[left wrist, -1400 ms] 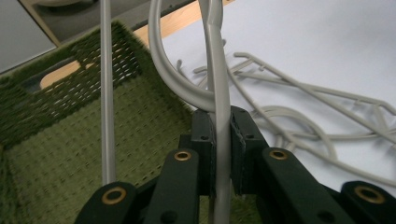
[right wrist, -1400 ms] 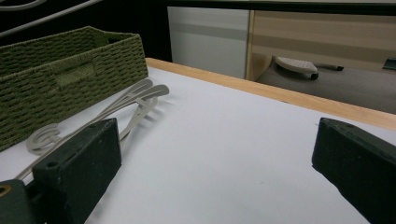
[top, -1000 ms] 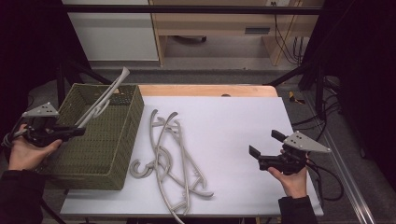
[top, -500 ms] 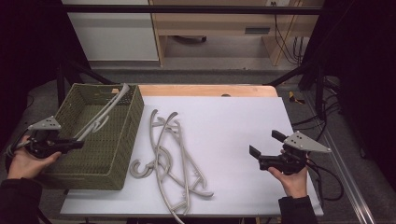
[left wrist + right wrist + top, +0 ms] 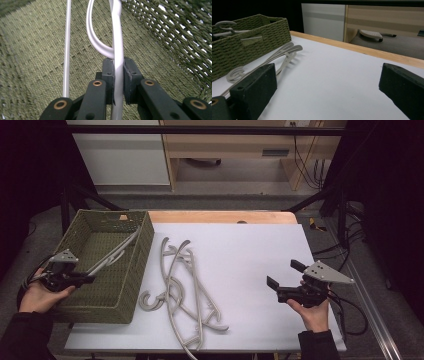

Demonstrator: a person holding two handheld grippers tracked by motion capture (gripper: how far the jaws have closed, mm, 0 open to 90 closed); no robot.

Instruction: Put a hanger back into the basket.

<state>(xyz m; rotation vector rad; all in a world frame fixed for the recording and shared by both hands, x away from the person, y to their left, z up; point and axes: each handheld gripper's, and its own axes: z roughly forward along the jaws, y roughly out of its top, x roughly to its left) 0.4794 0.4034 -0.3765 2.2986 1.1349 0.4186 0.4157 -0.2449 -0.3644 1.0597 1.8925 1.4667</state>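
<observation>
A green woven basket (image 5: 135,270) stands on the left part of the white table. My left gripper (image 5: 86,279) is at the basket's near left corner, shut on a grey plastic hanger (image 5: 114,253) that slants down inside the basket. In the left gripper view the hanger (image 5: 117,52) is pinched between the jaws of my left gripper (image 5: 118,82), over the basket floor (image 5: 37,62). Several more grey hangers (image 5: 180,285) lie tangled on the table right of the basket. My right gripper (image 5: 282,280) rests open near the table's right front. The right gripper view shows the hangers (image 5: 284,56) and basket (image 5: 249,42).
The white table surface (image 5: 240,255) has a wooden strip (image 5: 220,216) along its far edge. Beyond it stand a white cabinet (image 5: 120,155) and a wooden shelf unit (image 5: 235,145). Black frame bars and cables run along the right side.
My left gripper has drawn back toward the person and lowered the held hanger, which stuck up above the basket's rim and now lies lower inside. The right gripper has stayed put.
</observation>
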